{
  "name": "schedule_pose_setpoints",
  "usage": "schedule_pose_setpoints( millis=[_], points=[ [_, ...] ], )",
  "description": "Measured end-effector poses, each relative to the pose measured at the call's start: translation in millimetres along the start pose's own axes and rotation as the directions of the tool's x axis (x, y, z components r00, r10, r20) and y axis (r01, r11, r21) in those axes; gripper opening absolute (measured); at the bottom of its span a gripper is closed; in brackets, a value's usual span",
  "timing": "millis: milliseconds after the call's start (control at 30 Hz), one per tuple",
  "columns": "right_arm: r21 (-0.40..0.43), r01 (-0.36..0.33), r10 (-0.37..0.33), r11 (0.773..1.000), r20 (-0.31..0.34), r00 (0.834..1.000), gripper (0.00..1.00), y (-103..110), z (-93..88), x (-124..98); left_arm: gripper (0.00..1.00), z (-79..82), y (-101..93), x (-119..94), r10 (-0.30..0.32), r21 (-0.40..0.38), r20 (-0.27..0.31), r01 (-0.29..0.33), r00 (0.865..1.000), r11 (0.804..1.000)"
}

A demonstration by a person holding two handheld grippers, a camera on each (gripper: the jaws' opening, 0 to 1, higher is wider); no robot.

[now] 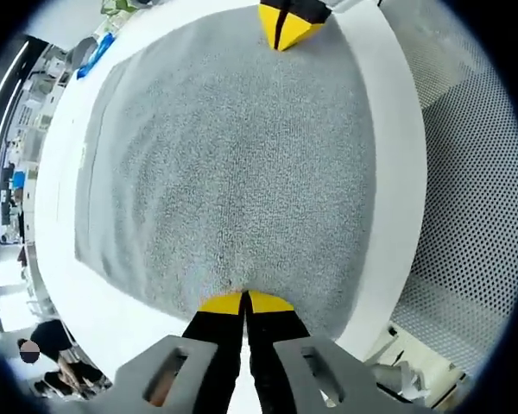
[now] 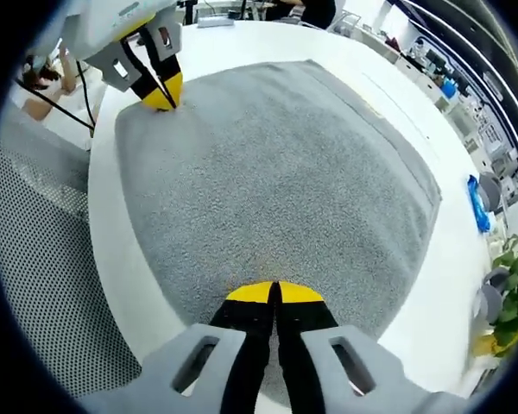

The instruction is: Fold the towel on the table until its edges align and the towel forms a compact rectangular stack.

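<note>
Grey towel [image 1: 224,172] | both grippers' jaws closed on edge | no legible writing

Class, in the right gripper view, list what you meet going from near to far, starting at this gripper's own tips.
Right gripper → grey towel → left gripper at the towel's far corner → white table.

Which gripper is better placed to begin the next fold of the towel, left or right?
Neither clearly; it looks like a two-gripper move. The left gripper and the right gripper each sit shut at a corner along one edge of the grey towel, which lies flat on the white table.
</note>
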State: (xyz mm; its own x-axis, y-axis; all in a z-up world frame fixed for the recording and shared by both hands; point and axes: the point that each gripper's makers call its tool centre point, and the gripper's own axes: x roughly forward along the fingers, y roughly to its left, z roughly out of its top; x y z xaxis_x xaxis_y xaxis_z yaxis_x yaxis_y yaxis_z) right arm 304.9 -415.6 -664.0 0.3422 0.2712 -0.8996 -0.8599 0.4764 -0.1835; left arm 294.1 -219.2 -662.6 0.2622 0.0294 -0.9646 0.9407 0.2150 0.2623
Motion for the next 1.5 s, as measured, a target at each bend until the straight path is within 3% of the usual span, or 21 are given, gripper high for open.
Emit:
schedule_pose_setpoints(
  millis=[333,667,767,833,900,1000,1133,1300,1500],
  points=[
    [-0.018,-0.005,0.006,1.0,0.033,0.999,0.0,16,8.8,1,0.01,-14.0,7.2,1,0.024,-0.07,0.016,-0.023,1.0,0.997],
    [-0.066,0.047,-0.038,0.997,0.131,0.991,0.0,33,25.0,4,0.01,-33.3,22.5,3,0.125,-0.154,0.085,-0.111,0.988,0.982],
    [-0.111,0.055,-0.041,0.992,0.13,0.991,0.0,33,26.5,4,0.01,-31.0,24.0,3,0.162,-0.108,0.15,-0.147,0.975,0.983],
    [-0.119,0.056,-0.039,0.991,0.137,0.99,0.0,33,26.0,4,0.01,-32.1,23.1,1,0.199,-0.16,0.201,-0.168,0.959,0.973],
    [-0.115,0.057,-0.038,0.992,0.156,0.987,0.0,33,25.2,3,0.01,-31.5,22.2,0,0.24,-0.109,0.233,-0.22,0.942,0.969],
    [-0.119,0.057,-0.034,0.991,0.189,0.981,0.0,32,25.2,3,0.0,-30.4,20.4,-2,0.314,-0.063,0.253,-0.308,0.915,0.949],
    [-0.093,0.045,-0.026,0.995,0.199,0.98,0.0,31,27.3,3,0.0,-31.8,20.9,-2,0.359,-0.142,0.284,-0.331,0.889,0.933],
    [-0.104,0.054,-0.033,0.993,0.194,0.98,0.0,32,28.1,4,0.0,-32.4,22.7,-2,0.377,-0.217,0.292,-0.323,0.879,0.921],
    [-0.107,0.053,-0.031,0.993,0.198,0.98,0.0,32,28.3,4,0.01,-32.3,22.9,-2,0.386,-0.226,0.286,-0.33,0.877,0.917]
  ],
)
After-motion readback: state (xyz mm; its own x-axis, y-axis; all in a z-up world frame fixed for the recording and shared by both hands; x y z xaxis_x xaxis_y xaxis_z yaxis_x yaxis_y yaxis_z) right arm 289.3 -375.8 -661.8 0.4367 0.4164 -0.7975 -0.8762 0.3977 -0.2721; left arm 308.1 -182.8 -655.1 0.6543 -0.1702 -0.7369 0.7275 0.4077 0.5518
